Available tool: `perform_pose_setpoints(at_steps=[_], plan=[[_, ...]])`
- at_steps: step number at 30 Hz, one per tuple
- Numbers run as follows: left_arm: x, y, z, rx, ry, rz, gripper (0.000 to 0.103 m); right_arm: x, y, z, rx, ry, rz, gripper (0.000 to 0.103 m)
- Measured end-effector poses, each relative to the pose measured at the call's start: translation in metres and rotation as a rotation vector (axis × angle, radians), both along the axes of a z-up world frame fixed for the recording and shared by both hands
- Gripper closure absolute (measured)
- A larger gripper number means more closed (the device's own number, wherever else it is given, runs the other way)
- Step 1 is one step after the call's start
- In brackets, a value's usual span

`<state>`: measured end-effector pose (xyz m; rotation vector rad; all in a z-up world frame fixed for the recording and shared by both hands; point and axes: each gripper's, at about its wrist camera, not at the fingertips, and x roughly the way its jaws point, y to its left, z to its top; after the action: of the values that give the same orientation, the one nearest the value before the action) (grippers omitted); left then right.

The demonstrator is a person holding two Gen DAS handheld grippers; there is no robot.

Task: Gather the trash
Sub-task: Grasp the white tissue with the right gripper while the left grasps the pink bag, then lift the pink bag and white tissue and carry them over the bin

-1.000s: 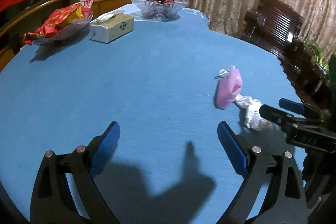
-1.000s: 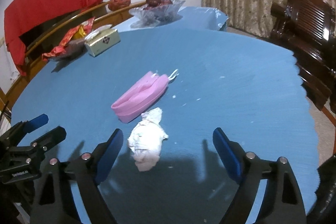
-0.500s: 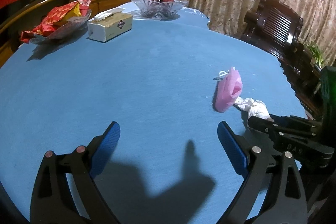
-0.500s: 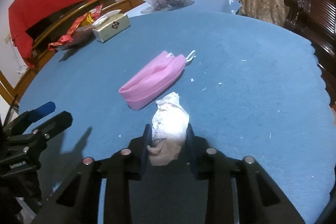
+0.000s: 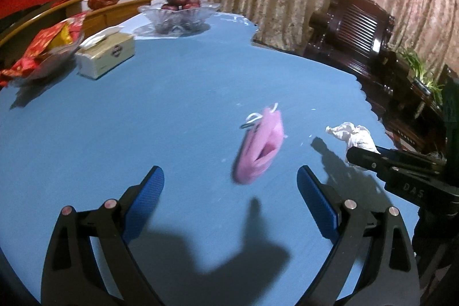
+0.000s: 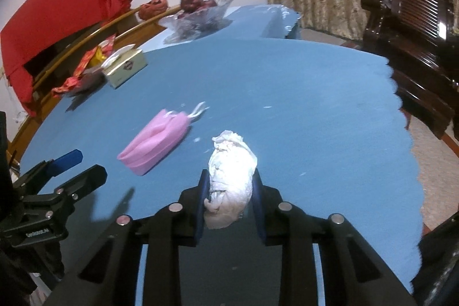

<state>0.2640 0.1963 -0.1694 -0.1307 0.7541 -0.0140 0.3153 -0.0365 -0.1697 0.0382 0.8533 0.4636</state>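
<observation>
A crumpled white tissue (image 6: 231, 174) is clamped between the blue pads of my right gripper (image 6: 229, 191), lifted a little off the blue tablecloth (image 6: 301, 93). It also shows in the left wrist view (image 5: 354, 135), held by the right gripper (image 5: 355, 154) at the right. A pink face mask (image 6: 156, 144) with white ear loops lies on the cloth to the left of the tissue; in the left wrist view the mask (image 5: 261, 148) lies just ahead of my left gripper (image 5: 229, 185), which is open and empty above the cloth.
At the far side of the table stand a glass bowl of red fruit (image 5: 179, 12), a tissue box (image 5: 106, 55) and a dish of red snack packets (image 5: 43, 52). A dark wooden chair (image 6: 416, 27) stands by the table's scalloped right edge.
My right gripper shut on the tissue and lifted it off the cloth. My left gripper moved closer to the pink mask and stayed open.
</observation>
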Motion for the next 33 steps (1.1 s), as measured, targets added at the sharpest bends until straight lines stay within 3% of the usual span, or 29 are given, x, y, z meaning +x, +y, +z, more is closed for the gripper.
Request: perform_pose_setpoints(at_steps=[4,10,13,16,20,33], plan=[[0.017,-0.011,-0.006,0.005,0.009,-0.019,0.014,0.008,-0.009,-0.002,0.0,0.001,-0.017,0.075],[0.043,-0.019,-0.021,0.005,0.05,-0.027,0.026,0.011,-0.015,-0.005,0.002,0.003,-0.019,0.075],[0.052,-0.019,-0.025,-0.018,0.079,-0.038,0.043,0.01,-0.017,-0.005,0.007,0.006,-0.023,0.075],[0.059,-0.02,-0.029,-0.031,0.109,-0.052,0.069,0.009,-0.017,-0.004,0.011,0.006,-0.021,0.075],[0.056,-0.023,-0.027,-0.024,0.117,-0.062,0.088,0.005,-0.019,0.001,0.013,-0.005,-0.02,0.075],[0.007,-0.043,0.027,-0.022,0.023,-0.042,0.09,-0.02,-0.032,0.038,0.047,-0.055,-0.026,0.075]])
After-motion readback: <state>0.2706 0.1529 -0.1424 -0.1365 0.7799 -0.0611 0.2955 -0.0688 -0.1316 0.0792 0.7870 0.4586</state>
